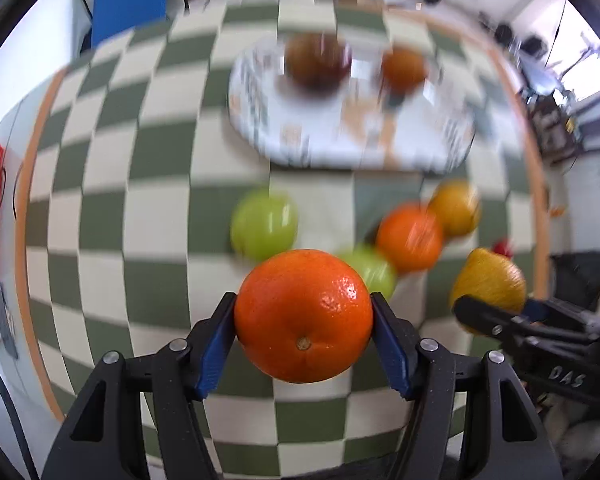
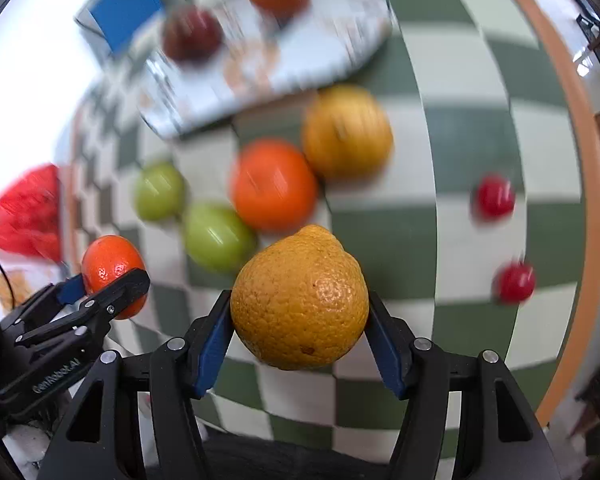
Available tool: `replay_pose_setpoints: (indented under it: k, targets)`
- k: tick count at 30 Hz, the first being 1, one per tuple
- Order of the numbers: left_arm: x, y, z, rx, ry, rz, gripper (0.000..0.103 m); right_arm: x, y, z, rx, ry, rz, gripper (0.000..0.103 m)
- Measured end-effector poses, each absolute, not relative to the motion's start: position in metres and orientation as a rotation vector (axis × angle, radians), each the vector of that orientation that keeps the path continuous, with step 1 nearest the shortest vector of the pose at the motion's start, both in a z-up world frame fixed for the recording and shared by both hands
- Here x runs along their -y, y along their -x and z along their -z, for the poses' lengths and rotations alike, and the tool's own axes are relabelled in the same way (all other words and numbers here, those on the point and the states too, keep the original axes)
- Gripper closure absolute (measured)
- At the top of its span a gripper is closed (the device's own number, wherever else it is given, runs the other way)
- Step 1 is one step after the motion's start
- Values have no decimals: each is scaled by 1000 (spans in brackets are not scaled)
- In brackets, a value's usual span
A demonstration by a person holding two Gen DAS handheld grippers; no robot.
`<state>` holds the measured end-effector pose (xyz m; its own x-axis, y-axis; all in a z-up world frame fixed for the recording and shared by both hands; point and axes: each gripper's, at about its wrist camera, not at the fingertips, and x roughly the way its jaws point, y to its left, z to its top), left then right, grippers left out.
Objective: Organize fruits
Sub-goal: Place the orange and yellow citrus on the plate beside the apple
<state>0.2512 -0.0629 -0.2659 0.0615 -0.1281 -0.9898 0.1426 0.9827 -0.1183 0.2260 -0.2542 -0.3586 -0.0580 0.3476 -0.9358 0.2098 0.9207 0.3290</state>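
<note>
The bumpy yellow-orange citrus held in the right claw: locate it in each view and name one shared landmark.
Left wrist view: bumpy yellow-orange citrus at the right edge, partly behind the right claw's dark arm.
Right wrist view: centre foreground, clamped between the blue pads.
Shared landmark: the patterned white tray on the checked cloth beyond the loose fruit.

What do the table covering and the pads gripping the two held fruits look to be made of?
Table covering: probably a smooth vinyl or oilcloth sheet, green-and-cream checked with an orange border; blur hides any weave. Pads on the left gripper holding the orange, and on the right gripper holding the yellow citrus: matte blue, likely rubber or soft plastic, on black plastic-looking fingers.
</note>
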Motion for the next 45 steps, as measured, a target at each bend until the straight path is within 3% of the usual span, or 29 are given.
replay_pose_setpoints:
  k: [5, 11, 26, 29, 31, 35, 45]
  targets:
    - [59, -342, 261, -1501, 82, 178, 41, 254, -301, 327, -1521, -442, -124, 37]
    - [48, -408, 321, -1665, 174, 141, 41, 231, -375, 363, -1530, -417, -123, 37]
    - [55, -425, 357, -1755, 225, 150, 40, 209, -411, 430, -1594, -381, -218, 33]
    - [57, -424, 356, -1746, 208, 160, 34, 210, -410, 428, -1601, -373, -222, 25]
    - [57, -424, 351, -1725, 216, 170, 16, 211, -408, 425, -1602, -353, -221, 25]
    - [57, -422, 335, -1681, 185, 162, 15, 218, -397, 409, -1583, -303, -201, 9]
    - [56, -392, 291, -1506, -23, 56, 15, 244, -369, 371, -1507, -194, -12, 6]
